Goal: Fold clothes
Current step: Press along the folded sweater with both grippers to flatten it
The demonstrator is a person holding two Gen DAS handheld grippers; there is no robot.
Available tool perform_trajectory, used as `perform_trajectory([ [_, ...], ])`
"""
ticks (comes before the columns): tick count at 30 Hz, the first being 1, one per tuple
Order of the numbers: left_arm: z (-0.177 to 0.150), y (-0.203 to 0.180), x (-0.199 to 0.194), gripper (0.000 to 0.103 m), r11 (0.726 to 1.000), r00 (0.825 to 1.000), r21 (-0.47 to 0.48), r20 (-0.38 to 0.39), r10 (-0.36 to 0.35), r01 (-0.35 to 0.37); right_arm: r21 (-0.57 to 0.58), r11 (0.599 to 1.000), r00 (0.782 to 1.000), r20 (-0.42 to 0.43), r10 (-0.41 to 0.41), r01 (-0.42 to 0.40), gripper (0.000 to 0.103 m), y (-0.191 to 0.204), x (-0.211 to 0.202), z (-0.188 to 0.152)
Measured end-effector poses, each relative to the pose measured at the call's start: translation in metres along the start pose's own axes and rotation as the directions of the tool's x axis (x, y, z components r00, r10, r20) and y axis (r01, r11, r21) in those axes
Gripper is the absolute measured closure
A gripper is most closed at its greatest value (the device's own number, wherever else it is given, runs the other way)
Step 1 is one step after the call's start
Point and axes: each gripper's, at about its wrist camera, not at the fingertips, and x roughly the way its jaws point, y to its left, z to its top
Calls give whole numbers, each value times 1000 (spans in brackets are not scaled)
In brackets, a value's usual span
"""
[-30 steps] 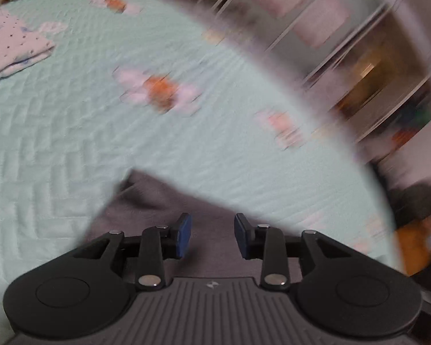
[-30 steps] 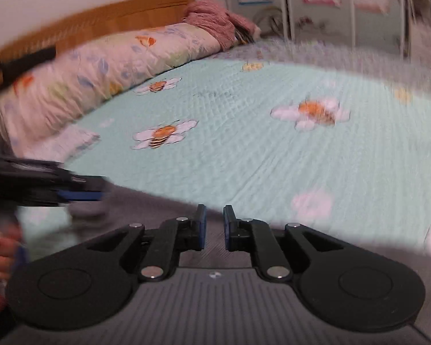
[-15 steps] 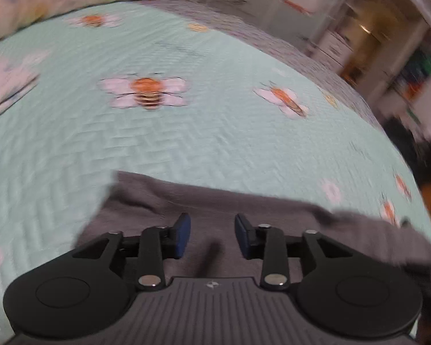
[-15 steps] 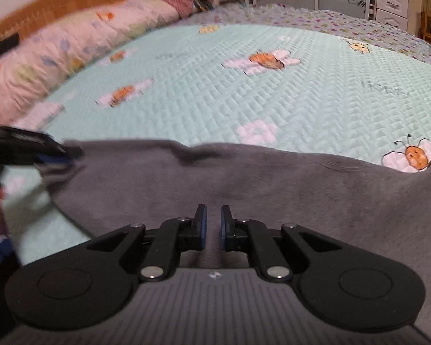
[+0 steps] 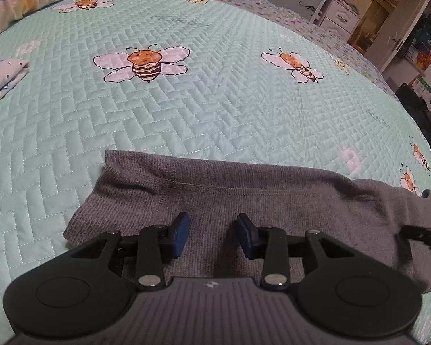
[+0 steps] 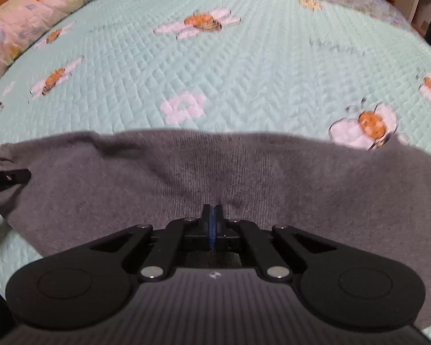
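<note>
Bed, mint quilt (image 5: 215, 109) with bees. Grey garment (image 5: 244, 195) lies along its near edge, long axis side to side. Left gripper (image 5: 212, 234): jaws apart, over the garment's left end, holding nothing. Right gripper (image 6: 212, 224): shut, apparently pinching mid-cloth.

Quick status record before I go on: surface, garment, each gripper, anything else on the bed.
surface: mint quilted bedspread with bee prints
garment: grey knit garment, spread flat on the near part of the bed, hem seam showing
left gripper: open, above the garment, nothing between the pads
right gripper: shut, pads together, over the grey fabric; a pinch of cloth cannot be told
other: star-print white cloth at the left edge; floral pillow along the far side
</note>
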Motion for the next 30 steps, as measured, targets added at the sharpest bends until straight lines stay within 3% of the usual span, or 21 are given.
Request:
perform_trajectory([
  [2,0,-2,-1,63,1000,1000,6,-2,11,-11,0,1000,1000,23,-12,12,97,-7,-5,-1],
  [4,0,-5,0,60,1000,1000,14,-5,17,-17,26,1000,1000,11,-10,10,82,-27,4,-5],
  [5,0,-6,0,59,1000,1000,18,-6,20,-20,39,999,1000,5,-9,9,66,-37,9,-7],
  [6,1,-8,1,58,999,1000,22,-7,24,-23,53,999,1000,0,-8,8,64,-47,13,-9],
  [9,1,-9,1,57,999,1000,30,-9,27,-26,156,987,999,29,38,-42,66,-67,5,-8],
  [12,3,-10,1,55,999,999,14,-16,31,-31,118,990,991,116,64,-78,71,-56,-12,-1],
  [14,2,-14,0,54,999,999,10,-9,46,-46,119,973,974,133,181,-197,78,-49,-12,6],
  [17,1,-20,-3,53,998,998,5,2,70,-70,82,953,954,101,283,-292,82,-29,2,17],
  [21,-2,-29,-2,51,994,995,44,9,99,-99,110,888,894,66,442,-447,88,-13,38,31],
  [22,-3,-27,1,51,994,995,45,8,98,-98,125,880,889,66,454,-459,89,-13,47,34],
  [23,-2,-24,2,50,995,996,36,8,89,-89,143,889,901,74,428,-434,103,-17,55,37],
  [26,0,-20,2,50,997,997,29,-4,71,-71,234,913,942,126,312,-334,103,-43,72,41],
  [28,0,-19,3,50,997,998,33,-8,65,-65,303,927,970,167,177,-221,103,-58,64,39],
  [30,0,-18,3,49,998,998,22,-10,59,-59,326,917,964,204,168,-229,102,-71,51,35],
])
